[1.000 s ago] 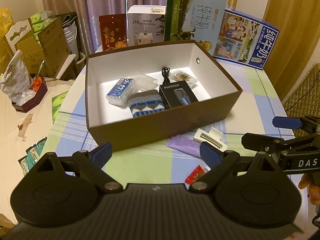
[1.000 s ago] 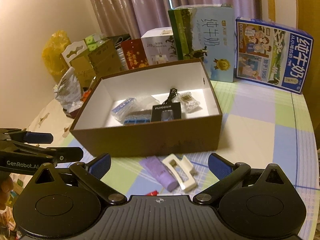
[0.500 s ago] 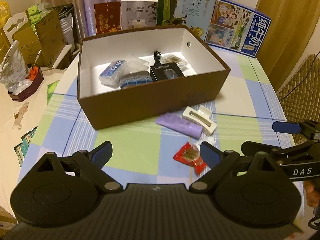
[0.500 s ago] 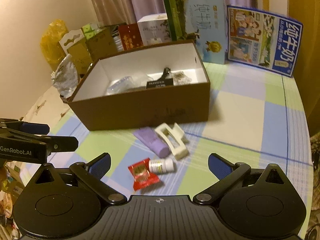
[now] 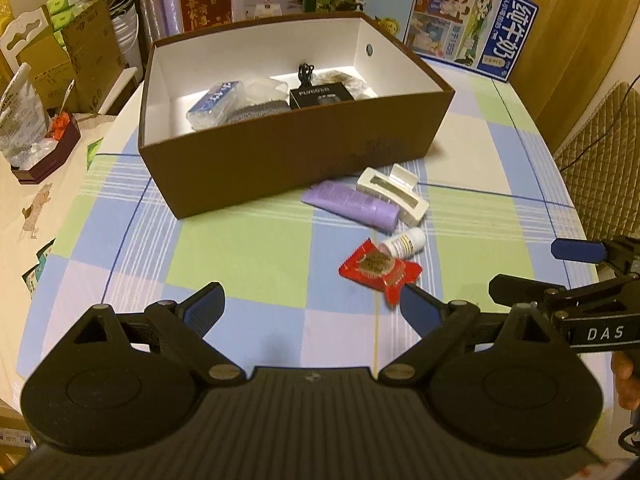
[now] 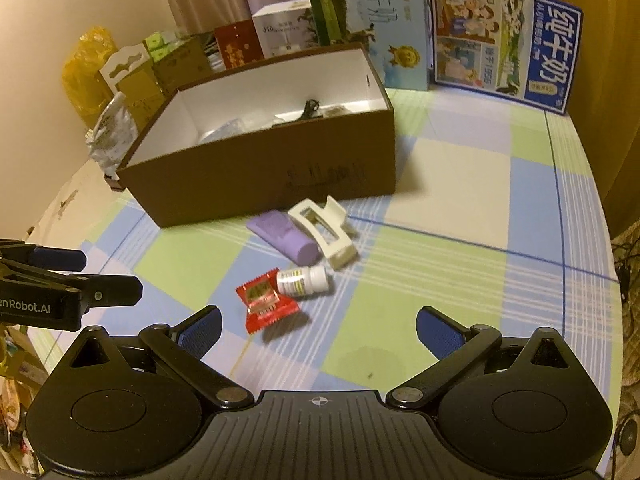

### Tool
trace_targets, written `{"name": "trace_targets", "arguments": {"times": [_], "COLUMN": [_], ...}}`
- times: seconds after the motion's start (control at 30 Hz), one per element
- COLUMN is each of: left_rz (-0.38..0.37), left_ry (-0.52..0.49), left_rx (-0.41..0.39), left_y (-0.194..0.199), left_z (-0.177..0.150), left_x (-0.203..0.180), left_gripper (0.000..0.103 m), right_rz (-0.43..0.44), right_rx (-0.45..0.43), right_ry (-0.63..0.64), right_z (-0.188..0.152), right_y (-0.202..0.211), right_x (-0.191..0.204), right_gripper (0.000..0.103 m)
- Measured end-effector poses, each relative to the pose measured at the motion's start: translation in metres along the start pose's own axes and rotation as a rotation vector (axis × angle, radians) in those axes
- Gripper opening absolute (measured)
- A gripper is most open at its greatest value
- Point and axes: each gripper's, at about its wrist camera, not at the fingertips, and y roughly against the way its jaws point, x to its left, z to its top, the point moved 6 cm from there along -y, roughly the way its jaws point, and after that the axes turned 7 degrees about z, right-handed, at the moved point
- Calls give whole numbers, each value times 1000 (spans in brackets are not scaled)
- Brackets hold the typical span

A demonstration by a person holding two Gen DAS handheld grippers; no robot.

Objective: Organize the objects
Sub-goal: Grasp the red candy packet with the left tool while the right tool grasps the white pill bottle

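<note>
Both grippers have drawn back from the box over the last second, so four loose things on the table that were half cut off or hidden now lie in plain view ahead of them.

From the right gripper (image 6: 318, 322), whose jaws are spread wide and hold nothing, the red candy packet (image 6: 266, 299) lies just ahead and a little left of centre, touching the small white pill bottle (image 6: 304, 280) that lies on its side beyond it. Further out are the purple tube (image 6: 284, 236) and the white hair claw clip (image 6: 322, 226), side by side and touching, just short of the brown box (image 6: 256, 180), which already holds several items.

The left gripper (image 5: 312, 306) is likewise spread and empty; its right fingertip sits close by the packet's near corner, and the right gripper shows at its right edge.

By my reading, this is the pause between drops: the next item must be chosen. The packet is nearest either tool. Flat and crinkly, it likely wants a low, level approach, jaws straddling its width, without nudging the bottle, which could roll.
</note>
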Motion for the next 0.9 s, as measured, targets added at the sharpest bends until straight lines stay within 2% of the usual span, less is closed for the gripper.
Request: {"name": "trace_targets", "arguments": {"times": [0.57,0.7,0.9], "left_rz": [-46,-66,-95], "left_ry": [-13,-30,0], "left_rx": [19,24,60], "left_y": [-21,-32,-56], "left_z": [-16,-15,-11], "left_x": [-8,-15,-26], "left_gripper": [92,92,92], "right_rz": [-45,-59,-86], "right_rx": [29,38,43], "right_ry": [-15,-33,-67], "right_z": [-13,-15,-15], "right_y": [-12,-17,-20], "right_x": [-11,-18,-33], "right_gripper": [101,101,101]}}
